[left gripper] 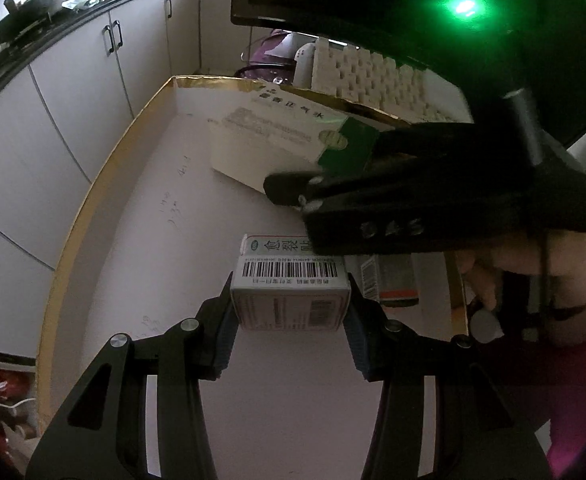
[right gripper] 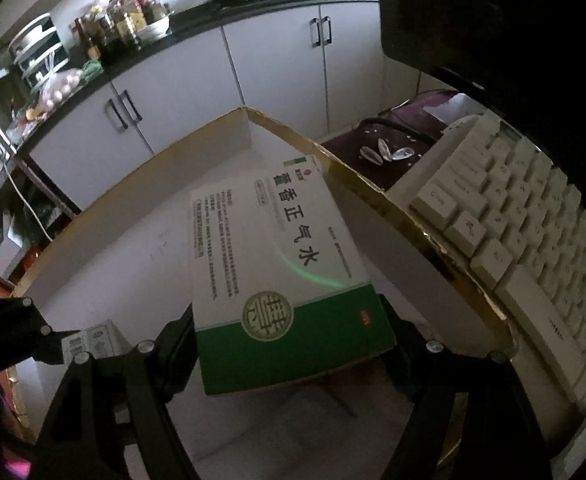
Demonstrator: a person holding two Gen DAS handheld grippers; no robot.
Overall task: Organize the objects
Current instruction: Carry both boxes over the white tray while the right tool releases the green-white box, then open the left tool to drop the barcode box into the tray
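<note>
The right claw [left gripper: 293, 188] hides part of the green box [left gripper: 281, 136]; a third box [left gripper: 393, 280] beneath it is half covered, print unreadable.

My left gripper [left gripper: 289, 300], a black two-finger tool, points steeply down with its fingers [left gripper: 223, 340] pressed on both sides of a small white barcoded carton [left gripper: 289, 292]. My right gripper [right gripper: 289, 344] is angled down too, its fingers [right gripper: 175, 350] flanking the green end of a large white-and-green box [right gripper: 277, 272]. A hand [left gripper: 533, 280] grips the right tool's handle.
</note>
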